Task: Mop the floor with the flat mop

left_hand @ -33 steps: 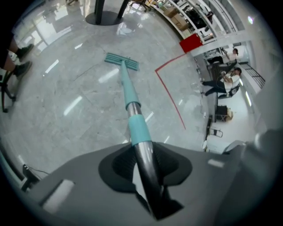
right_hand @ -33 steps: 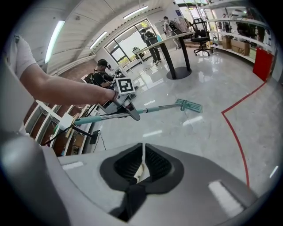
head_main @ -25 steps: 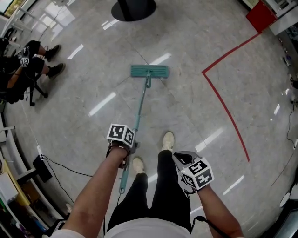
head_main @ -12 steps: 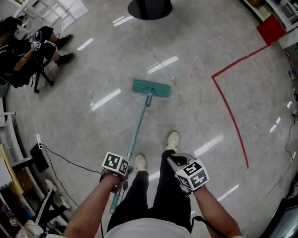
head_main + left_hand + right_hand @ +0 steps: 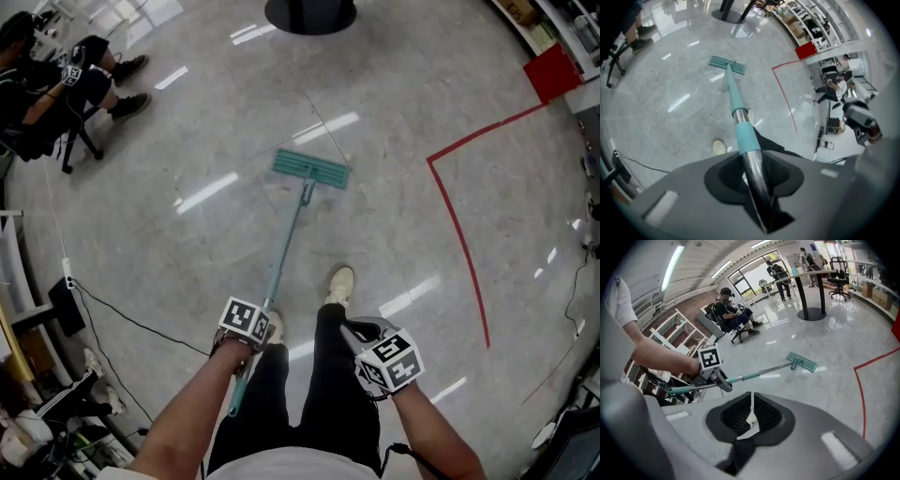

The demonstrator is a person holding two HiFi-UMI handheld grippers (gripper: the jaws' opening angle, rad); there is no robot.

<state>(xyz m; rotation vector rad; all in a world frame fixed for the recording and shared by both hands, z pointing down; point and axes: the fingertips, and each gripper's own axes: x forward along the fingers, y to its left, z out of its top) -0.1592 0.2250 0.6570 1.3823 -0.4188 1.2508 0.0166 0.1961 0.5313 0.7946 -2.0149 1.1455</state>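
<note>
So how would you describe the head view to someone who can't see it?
Seen from above, the left claw grips the handle of a green flat mop resting on a shiny grey floor ahead. The right claw hangs empty beside the person's legs; a red line marks the floor at right.

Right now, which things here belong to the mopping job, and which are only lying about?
For the job: mop, left gripper closed on its handle, floor.
Lying about: red tape line, black cable, round black base.
</note>
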